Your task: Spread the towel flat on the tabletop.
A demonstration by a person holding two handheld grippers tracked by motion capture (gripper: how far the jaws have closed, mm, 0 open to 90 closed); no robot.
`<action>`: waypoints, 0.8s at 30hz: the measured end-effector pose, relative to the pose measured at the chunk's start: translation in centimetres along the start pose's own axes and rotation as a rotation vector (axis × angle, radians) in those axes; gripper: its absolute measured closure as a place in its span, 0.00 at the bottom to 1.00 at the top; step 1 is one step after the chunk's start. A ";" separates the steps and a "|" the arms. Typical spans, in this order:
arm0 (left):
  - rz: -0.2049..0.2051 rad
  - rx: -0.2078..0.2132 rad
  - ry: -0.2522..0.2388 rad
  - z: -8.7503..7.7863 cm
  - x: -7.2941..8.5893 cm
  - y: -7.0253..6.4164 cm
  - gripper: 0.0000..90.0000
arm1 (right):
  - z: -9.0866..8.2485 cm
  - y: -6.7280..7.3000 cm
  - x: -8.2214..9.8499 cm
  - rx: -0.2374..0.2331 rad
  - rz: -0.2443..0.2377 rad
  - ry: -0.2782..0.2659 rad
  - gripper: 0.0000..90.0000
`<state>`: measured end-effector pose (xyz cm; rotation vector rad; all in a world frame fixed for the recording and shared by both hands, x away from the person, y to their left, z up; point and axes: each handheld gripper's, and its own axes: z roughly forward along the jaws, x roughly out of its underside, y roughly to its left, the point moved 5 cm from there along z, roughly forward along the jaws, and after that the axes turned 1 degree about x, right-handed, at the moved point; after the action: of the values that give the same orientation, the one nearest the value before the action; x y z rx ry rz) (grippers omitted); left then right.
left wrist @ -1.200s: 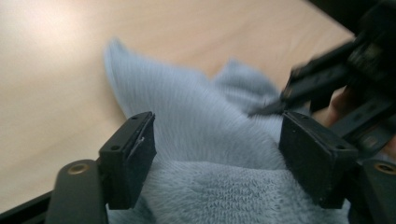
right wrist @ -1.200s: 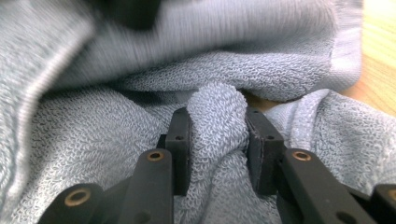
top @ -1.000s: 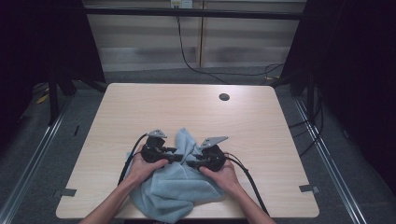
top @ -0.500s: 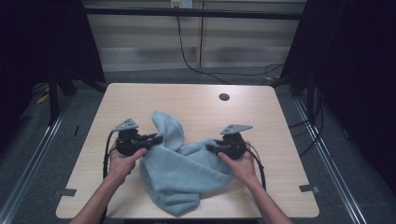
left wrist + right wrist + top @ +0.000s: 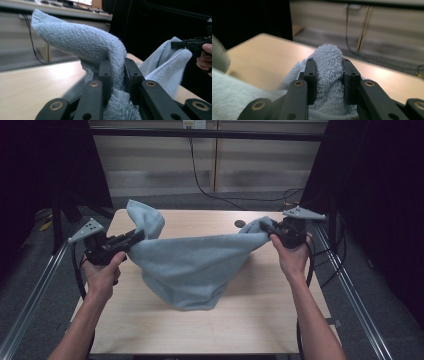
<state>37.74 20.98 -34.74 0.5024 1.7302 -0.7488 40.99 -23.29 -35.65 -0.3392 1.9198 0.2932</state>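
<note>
Room: dark curtains are flanking a pale wooden table (image 5: 280, 300); a grey wall panel with a trailing black cable (image 5: 200, 170) is standing beyond it.
Towel: the light blue towel (image 5: 190, 265) is hanging in the air between the two hands, sagging in a belly whose lowest fold is sitting just over the table, or perhaps brushing it.
Left hand-held gripper (image 5: 134, 238): its jaws have just been closing and are now pinching one towel corner; in the left gripper view (image 5: 117, 75) the terry cloth is squeezed between the pads, with a loose flap arching above them.
Right hand-held gripper (image 5: 267, 231): it is clamping the opposite corner, the cloth bunched tight between its pads (image 5: 312, 75).
Why held so: the hands are spread wide apart, so the towel is being stretched open between them, probably to flatten it for laying out or folding.
Small dark disc (image 5: 240, 224): it is lying on the table beyond the towel, nearer the right hand-held gripper, apart from the work.
</note>
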 end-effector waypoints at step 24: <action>-0.004 0.213 0.219 -1.4 9.5 -5.6 0.75 | -4.2 0.1 14.0 -0.003 0.042 0.251 0.48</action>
<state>30.39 17.59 -42.37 0.7500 1.8623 -0.9139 32.39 -26.05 -47.22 -0.3510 2.1751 0.2928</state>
